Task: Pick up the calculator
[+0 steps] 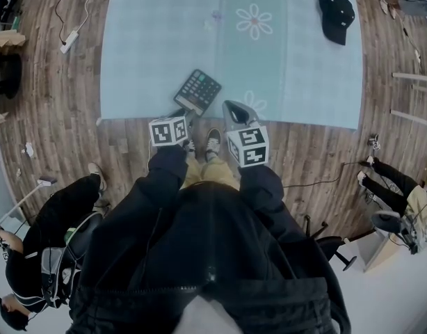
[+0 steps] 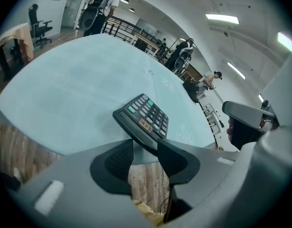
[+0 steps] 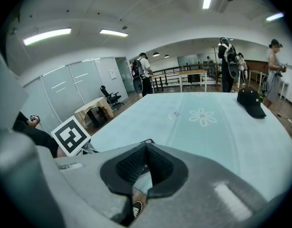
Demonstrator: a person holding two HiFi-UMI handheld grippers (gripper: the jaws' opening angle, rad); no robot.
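Probably light, stiff and slick, the calculator [image 2: 146,115] is best pinched at its near edge by the wide-open left tongs [image 2: 145,144]; the right tongs [image 3: 146,146] are shut.

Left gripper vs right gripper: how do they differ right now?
The left gripper has its jaws apart; the right gripper has its jaw tips together. The left gripper has the calculator's near edge right at its jaw gap; the right gripper has nothing between its jaws. In the head view the left gripper is at the calculator, the right gripper off to its side over the mat. Both angle down toward the mat, and neither grips anything.
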